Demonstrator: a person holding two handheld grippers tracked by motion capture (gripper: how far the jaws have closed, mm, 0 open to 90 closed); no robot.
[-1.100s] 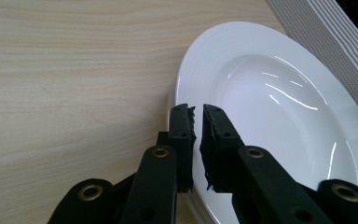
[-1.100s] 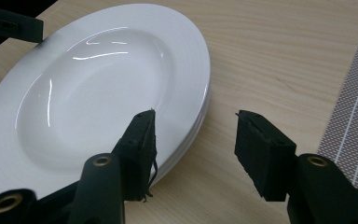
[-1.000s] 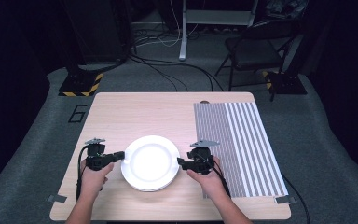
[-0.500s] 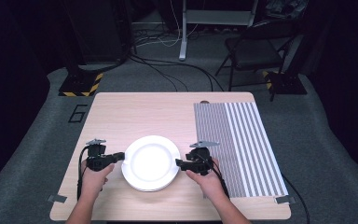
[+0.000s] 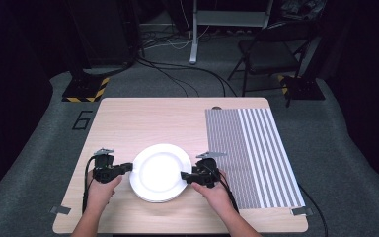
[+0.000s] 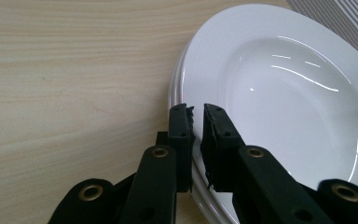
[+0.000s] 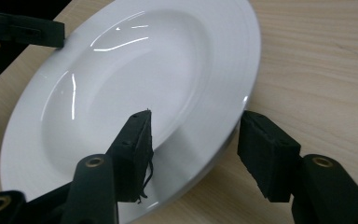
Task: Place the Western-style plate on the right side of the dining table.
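While both straddle the rim | left gripper (image 6: 197,114) clamped on top round white ceramic plate (image 5: 159,170) edge | right gripper (image 7: 193,140) jaws apart around opposite rim | plate stack between them on light wooden table (image 5: 143,118)

White plate (image 5: 159,170), striped mat (image 5: 252,153).

so the plates (image 5: 159,173) sit stacked on the table (image 5: 143,121), right between the two claws. left gripper (image 5: 127,167) is at the stack's left rim, right gripper (image 5: 184,176) at its right rim. the striped mat (image 5: 256,148) lies just beyond the right gripper, on the side away from the plates.
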